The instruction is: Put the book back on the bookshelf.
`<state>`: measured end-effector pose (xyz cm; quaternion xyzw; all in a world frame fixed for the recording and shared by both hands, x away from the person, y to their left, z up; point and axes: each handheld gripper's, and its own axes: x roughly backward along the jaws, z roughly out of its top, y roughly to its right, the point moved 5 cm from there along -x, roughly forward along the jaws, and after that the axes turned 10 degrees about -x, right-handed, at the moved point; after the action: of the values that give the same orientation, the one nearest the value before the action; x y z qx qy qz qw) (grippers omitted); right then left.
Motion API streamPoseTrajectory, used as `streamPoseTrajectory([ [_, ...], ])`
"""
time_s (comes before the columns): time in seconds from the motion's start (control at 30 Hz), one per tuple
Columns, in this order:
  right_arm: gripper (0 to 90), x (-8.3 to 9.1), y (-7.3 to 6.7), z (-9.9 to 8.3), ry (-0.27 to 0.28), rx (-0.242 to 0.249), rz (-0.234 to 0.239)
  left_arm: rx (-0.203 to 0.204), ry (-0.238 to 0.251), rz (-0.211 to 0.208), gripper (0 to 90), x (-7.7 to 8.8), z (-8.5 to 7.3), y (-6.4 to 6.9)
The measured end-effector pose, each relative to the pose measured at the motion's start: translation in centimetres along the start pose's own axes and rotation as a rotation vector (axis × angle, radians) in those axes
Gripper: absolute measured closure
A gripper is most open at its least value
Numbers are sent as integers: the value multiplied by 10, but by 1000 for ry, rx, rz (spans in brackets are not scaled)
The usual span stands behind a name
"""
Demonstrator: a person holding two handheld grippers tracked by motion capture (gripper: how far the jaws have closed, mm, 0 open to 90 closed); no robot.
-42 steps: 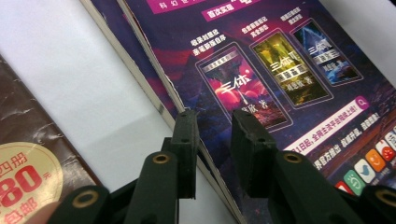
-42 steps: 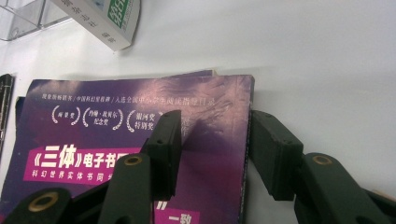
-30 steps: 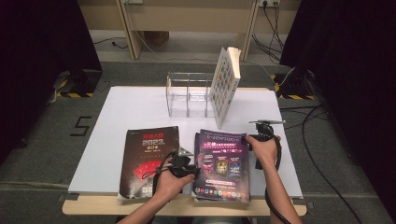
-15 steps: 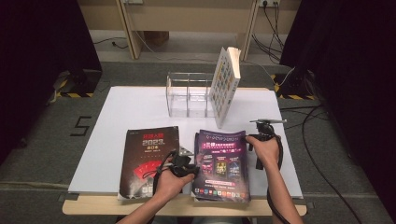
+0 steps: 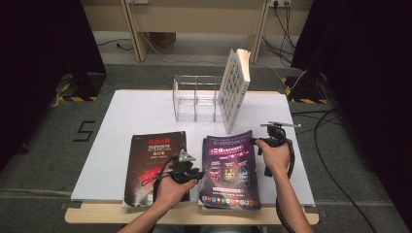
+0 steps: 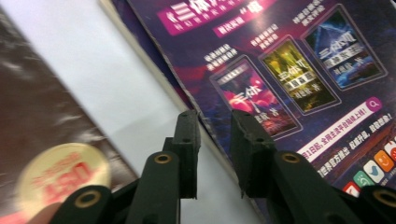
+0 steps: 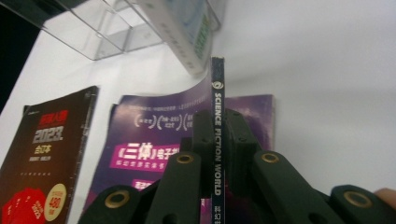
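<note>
Change since earlier frame: right edge of the purple magazine (image 5: 229,170) now stands lifted off the table (image 5: 121,121) where it lay flatter a second ago; its jaws have just been closing, spine between them.
Right gripper (image 7: 216,140): clenched on the magazine's spine, the strip reading "SCIENCE FICTION WORLD" upright between the pads; in the high view it sits at the magazine's upper right corner (image 5: 256,142).
Left gripper (image 6: 214,135): jaws slightly apart, just been opening; the magazine's left edge lies between and under the tips; whether the pads press on it cannot be told. High view places it between the two flat-lying titles (image 5: 194,172).
Task item location: purple magazine, directly between the two grippers, near table edge.
Count, magazines lying flat: two, the purple one and a dark 2023 magazine (image 5: 153,165), outward of the left gripper.
Count, standing books: one white book (image 5: 233,87), leaning against the rack beyond the right gripper.
Count, racks: one clear rack (image 5: 194,97).
Count, grippers: two.
Cut off: 2023 magazine's near corner overhangs the table; white book cropped in right gripper view.
</note>
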<state>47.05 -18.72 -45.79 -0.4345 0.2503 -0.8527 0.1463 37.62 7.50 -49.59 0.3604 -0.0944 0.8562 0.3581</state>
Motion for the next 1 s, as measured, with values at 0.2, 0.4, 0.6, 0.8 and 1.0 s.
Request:
streamPoseTrajectory([
  [0.2,849,16,-24,-3,80,82,34,8,32,34,642,20,-3,-16],
  [0.4,849,31,-46,-2,149,141,73,22,54,70,559,36,-9,-32],
  [0.6,849,43,-65,0,201,183,113,51,81,109,493,50,-19,-48],
  [0.8,849,47,-81,4,232,214,137,115,104,157,446,65,-36,-69],
  [1.0,849,51,-95,9,270,242,149,148,123,196,436,74,-49,-81],
])
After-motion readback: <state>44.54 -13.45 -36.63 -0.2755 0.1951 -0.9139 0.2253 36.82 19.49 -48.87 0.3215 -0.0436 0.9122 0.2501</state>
